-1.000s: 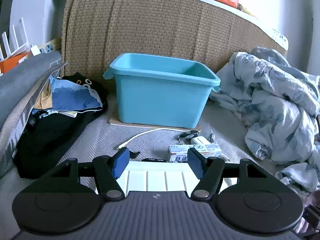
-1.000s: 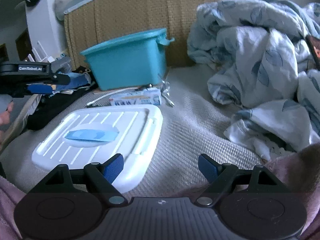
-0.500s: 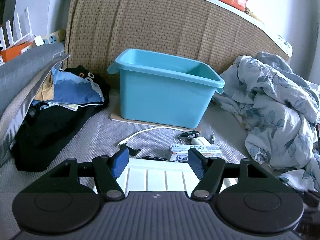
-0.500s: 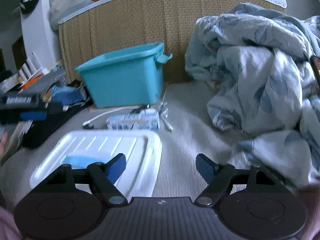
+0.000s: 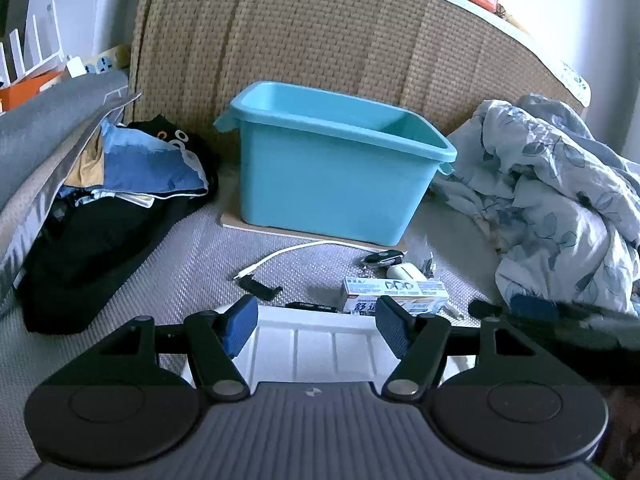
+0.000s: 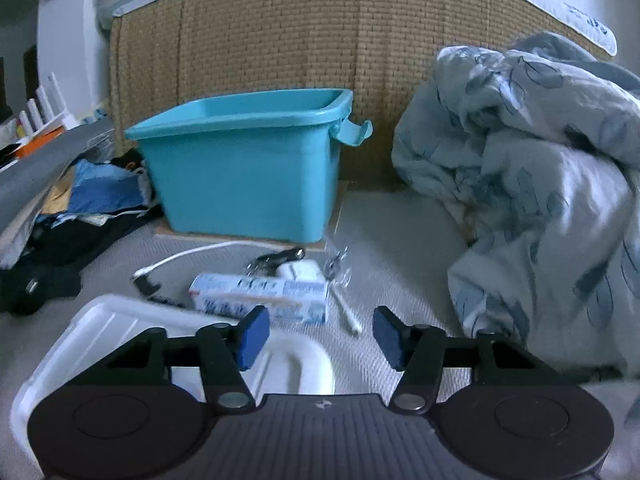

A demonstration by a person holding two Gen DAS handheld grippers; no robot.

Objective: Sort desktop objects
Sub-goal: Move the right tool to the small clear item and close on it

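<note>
Right wrist view: my right tongs (image 6: 316,334) hang agape and empty, with the long white-and-blue cardboard toothpaste box (image 6: 260,294) just ahead and slightly left, its long axis crosswise to my fingers. My left tongs (image 5: 316,330) are likewise parted and empty, over the white ribbed plastic lid (image 5: 316,346). I judge the right nearer. The turquoise plastic bin (image 6: 248,176) stands beyond.

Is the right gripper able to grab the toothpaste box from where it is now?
Probably yes. The right gripper is open and holds nothing, and the toothpaste box lies just ahead on the bed, slightly left, with nothing between them. The white lid sits beside the path.
</note>
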